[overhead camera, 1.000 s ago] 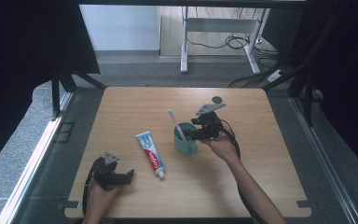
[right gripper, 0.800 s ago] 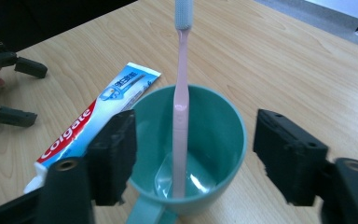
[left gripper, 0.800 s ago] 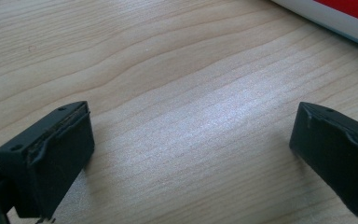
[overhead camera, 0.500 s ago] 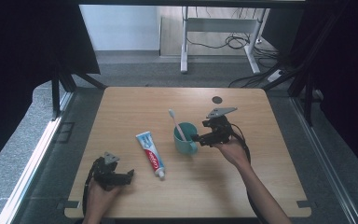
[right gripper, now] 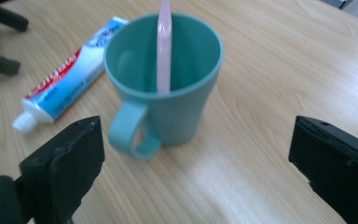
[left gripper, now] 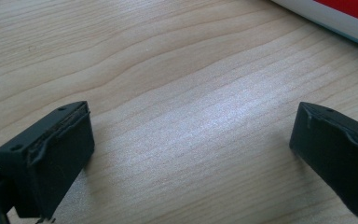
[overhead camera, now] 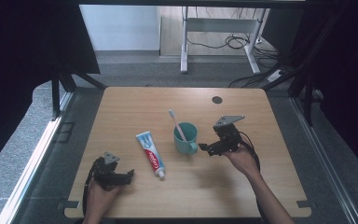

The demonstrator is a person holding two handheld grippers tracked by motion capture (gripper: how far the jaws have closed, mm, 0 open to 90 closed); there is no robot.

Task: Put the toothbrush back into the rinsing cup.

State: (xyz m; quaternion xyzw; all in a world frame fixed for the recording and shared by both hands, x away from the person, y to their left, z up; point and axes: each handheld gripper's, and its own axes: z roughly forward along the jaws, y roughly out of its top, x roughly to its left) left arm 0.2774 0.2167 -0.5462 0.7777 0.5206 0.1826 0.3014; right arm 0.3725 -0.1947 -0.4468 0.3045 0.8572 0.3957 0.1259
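A teal cup (overhead camera: pixel 185 138) stands mid-table with a pink toothbrush (overhead camera: pixel 176 124) upright in it, head up. In the right gripper view the cup (right gripper: pixel 168 88) faces me handle-first, and the toothbrush (right gripper: pixel 164 46) leans on its far wall. My right gripper (overhead camera: pixel 207 149) is just right of the cup, open and holding nothing. Its midpoint (right gripper: pixel 200 172) is short of the handle. A toothpaste tube (overhead camera: pixel 150 154) lies flat left of the cup, cap toward the person. My left gripper (overhead camera: pixel 125 176) rests low at the front left, open over bare wood (left gripper: pixel 191 140). The toothpaste tube's edge (left gripper: pixel 345 14) shows beyond it.
The wooden table (overhead camera: pixel 261 186) has a small dark round spot (overhead camera: pixel 217 100) near its far edge. Bare wood lies right of and in front of the cup. Beyond the table, a desk frame (overhead camera: pixel 184 42) and cables (overhead camera: pixel 233 42) are on the floor.
My right gripper has drawn back from the cup, moving right and toward the person. The cup, toothbrush, toothpaste tube and left gripper have stayed put.
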